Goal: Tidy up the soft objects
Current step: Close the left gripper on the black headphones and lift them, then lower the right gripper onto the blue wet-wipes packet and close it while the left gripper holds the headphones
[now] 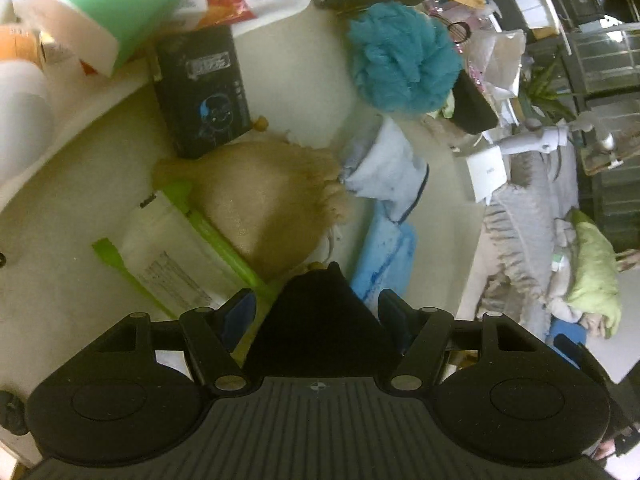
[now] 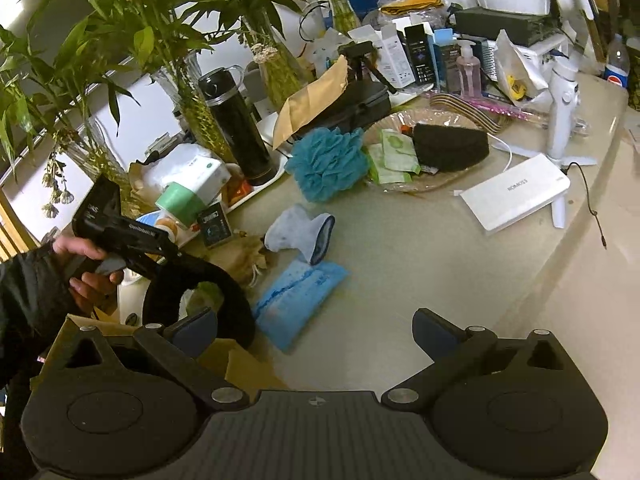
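Left wrist view: left gripper (image 1: 318, 312) about mid-open, blue pads (image 1: 240, 312) pressed on either side of a black soft thing (image 1: 320, 320), likely the fuzzy band; so held, not loose. Below it on the counter (image 1: 280, 60): tan drawstring pouch (image 1: 264, 200), pale blue cloth (image 1: 384, 168), blue foam pad (image 1: 386, 264), teal bath pouf (image 1: 404, 56) farther back, black box (image 1: 204, 92) and green-edged packet (image 1: 180, 256) close by. Right wrist view: right gripper (image 2: 316, 328) wide open, nothing betw. the pads, hovering over bare counter (image 2: 440, 260). Left gripper (image 2: 120, 232) seen in a person's hand (image 2: 88, 268), black fuzzy band (image 2: 200, 280) hanging from it as an arch over what looks like a cardboard box (image 2: 240, 364) at lower left. Pouf (image 2: 328, 164), cloth (image 2: 300, 236), foam pad (image 2: 300, 300), pouch (image 2: 244, 256) all loose on the counter. Probably the drop-off step: best to get the band fully above the box opening, lower w/o snagging the rim, then let go; keep right gripper clear, ready for the foam pad nearest it.
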`<state>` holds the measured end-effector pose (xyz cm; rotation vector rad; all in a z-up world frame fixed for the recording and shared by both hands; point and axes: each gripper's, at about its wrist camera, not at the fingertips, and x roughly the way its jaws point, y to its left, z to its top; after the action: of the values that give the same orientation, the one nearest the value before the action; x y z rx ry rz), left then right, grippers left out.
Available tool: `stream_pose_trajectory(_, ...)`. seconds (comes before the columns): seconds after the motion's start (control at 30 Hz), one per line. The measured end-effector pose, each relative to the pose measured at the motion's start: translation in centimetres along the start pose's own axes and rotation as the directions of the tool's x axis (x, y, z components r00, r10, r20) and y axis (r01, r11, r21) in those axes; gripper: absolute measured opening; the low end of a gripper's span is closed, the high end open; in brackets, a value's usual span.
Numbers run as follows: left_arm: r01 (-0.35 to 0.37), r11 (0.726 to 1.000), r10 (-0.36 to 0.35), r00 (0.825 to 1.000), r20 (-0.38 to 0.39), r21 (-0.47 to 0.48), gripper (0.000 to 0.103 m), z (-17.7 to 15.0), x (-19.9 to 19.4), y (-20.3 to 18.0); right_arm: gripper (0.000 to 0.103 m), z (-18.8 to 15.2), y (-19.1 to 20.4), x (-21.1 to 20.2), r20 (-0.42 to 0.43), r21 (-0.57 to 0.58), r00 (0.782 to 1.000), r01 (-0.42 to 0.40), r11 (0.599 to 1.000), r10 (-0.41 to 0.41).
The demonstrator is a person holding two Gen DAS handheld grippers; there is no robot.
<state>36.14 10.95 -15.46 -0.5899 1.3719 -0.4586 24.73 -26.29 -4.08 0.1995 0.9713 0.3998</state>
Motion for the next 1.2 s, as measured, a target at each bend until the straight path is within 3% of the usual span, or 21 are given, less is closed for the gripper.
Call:
stream_pose_trajectory(0.03,-0.003,1.0,0.003,1.0,-0.003,-0.007,0.065,0.0,0.3,0.2,0.103,0.0,-0.1,0.0,0.001,0.003,1.0,0.0,1.0,0.0)
stream_pose_trajectory(0.07,0.008,1.0,-0.008,1.0,-0.002,-0.017,0.055,0.0,0.5,0.5,0.103,0.0,-0.1,0.0,0.002,0.005,1.0,0.001,1.0,-0.001)
stream_pose_trajectory(0.13,0.035,0.998,-0.035,0.999,0.005,-0.046,0.048,-0.1,0.5,0.8,0.103,0.0,-0.1,0.0,0.003,0.008,1.0,0.001,1.0,-0.001)
stream_pose_trajectory(0.2,0.056,0.997,-0.056,0.998,0.008,-0.055,0.027,-0.2,0.3,0.7,0.103,0.0,-0.1,-0.1,0.006,0.007,1.0,0.0,1.0,0.0)
stream_pose_trajectory(0.23,0.059,0.997,-0.058,0.998,0.018,-0.045,0.023,-0.4,0.0,0.5,0.103,0.0,0.0,-0.1,0.008,0.007,1.0,-0.001,1.0,0.001)
stream_pose_trajectory(0.47,0.046,0.999,-0.045,0.994,0.097,-0.002,0.016,-1.7,-2.6,-0.8,0.103,0.2,0.1,-0.5,0.03,0.009,1.0,-0.006,1.0,0.006)
stream_pose_trajectory(0.67,0.011,0.997,-0.028,0.975,0.218,0.078,0.015,-3.5,-5.9,-3.1,0.103,0.6,0.5,-0.6,0.048,-0.002,0.999,-0.005,1.0,0.005)
stream_pose_trajectory(0.8,-0.032,0.992,-0.012,0.943,0.334,0.125,0.015,-4.7,-8.7,-5.4,0.103,1.2,0.7,-0.6,0.064,-0.011,0.998,-0.006,1.0,0.007)
stream_pose_trajectory(1.07,-0.055,0.984,-0.049,0.833,0.551,0.171,0.015,-8.4,-14.5,-9.8,0.103,2.2,0.3,1.1,0.053,-0.045,0.999,-0.005,0.999,0.007)
stream_pose_trajectory(1.2,-0.076,0.983,-0.042,0.795,0.605,0.169,0.015,-10.3,-15.9,-10.6,0.103,2.3,0.1,2.7,0.023,-0.074,1.0,0.002,0.997,-0.001)
